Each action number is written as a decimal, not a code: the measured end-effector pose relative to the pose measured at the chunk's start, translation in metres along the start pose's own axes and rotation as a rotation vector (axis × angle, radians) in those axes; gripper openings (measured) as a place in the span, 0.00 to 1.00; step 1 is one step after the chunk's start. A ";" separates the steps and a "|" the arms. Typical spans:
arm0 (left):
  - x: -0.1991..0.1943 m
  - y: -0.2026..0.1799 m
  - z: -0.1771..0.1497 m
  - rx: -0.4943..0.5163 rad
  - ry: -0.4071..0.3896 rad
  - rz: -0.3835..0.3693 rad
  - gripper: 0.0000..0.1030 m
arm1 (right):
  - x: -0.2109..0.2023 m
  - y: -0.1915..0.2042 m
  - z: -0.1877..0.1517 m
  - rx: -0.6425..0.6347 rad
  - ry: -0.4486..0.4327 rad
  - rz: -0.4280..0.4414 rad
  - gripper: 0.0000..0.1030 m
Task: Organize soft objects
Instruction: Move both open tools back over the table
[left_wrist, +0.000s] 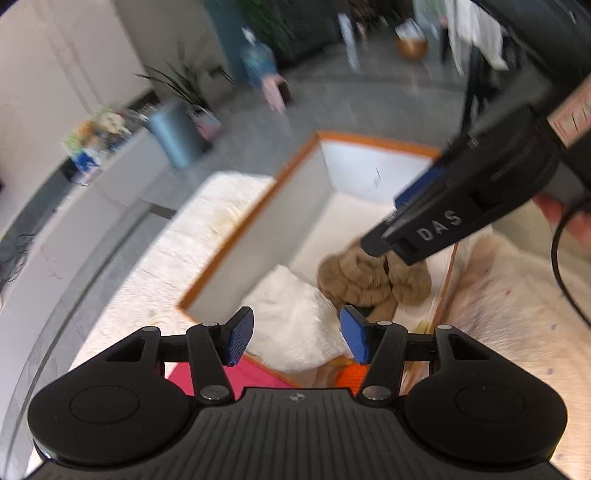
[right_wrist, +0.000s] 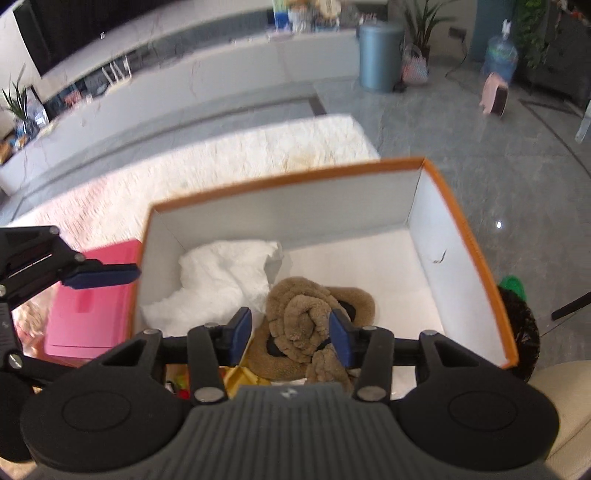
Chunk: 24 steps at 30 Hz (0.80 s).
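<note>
An orange-rimmed white box (right_wrist: 417, 206) stands on the pale rug; it also shows in the left wrist view (left_wrist: 258, 236). Inside lie a white fluffy cloth (right_wrist: 221, 280) (left_wrist: 295, 325) and a brown plush item (right_wrist: 306, 317) (left_wrist: 369, 280). My right gripper (right_wrist: 290, 338) is open just above the brown plush, its blue pads on either side of it; in the left wrist view it (left_wrist: 391, 236) reaches down into the box. My left gripper (left_wrist: 297, 339) is open and empty over the white cloth at the box's near-left corner; one of its fingers (right_wrist: 99, 275) shows in the right wrist view.
A pink box (right_wrist: 88, 314) lies left of the orange box. An orange knitted thing (left_wrist: 349, 378) and yellow bits lie at the near rim. A black-and-green object (right_wrist: 517, 325) sits at the box's right. A blue bin (right_wrist: 380, 59), plants and a long grey bench stand beyond the rug.
</note>
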<state>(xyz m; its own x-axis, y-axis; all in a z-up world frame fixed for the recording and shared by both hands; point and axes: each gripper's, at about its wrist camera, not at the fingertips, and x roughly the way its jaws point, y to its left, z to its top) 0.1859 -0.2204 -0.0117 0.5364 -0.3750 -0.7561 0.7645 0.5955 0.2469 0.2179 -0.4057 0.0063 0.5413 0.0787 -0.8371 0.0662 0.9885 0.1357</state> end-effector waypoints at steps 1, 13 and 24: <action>-0.011 0.003 -0.004 -0.028 -0.027 0.007 0.62 | -0.008 0.004 -0.004 0.004 -0.028 0.004 0.46; -0.123 0.033 -0.103 -0.455 -0.230 0.169 0.62 | -0.069 0.085 -0.084 0.043 -0.272 0.126 0.51; -0.157 0.078 -0.227 -0.848 -0.069 0.295 0.63 | -0.044 0.183 -0.143 -0.046 -0.236 0.213 0.54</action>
<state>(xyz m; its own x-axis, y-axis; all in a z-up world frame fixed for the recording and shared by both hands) 0.0797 0.0459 -0.0108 0.7102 -0.1500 -0.6879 0.0869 0.9882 -0.1257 0.0867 -0.2095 -0.0074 0.7188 0.2578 -0.6457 -0.1044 0.9582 0.2664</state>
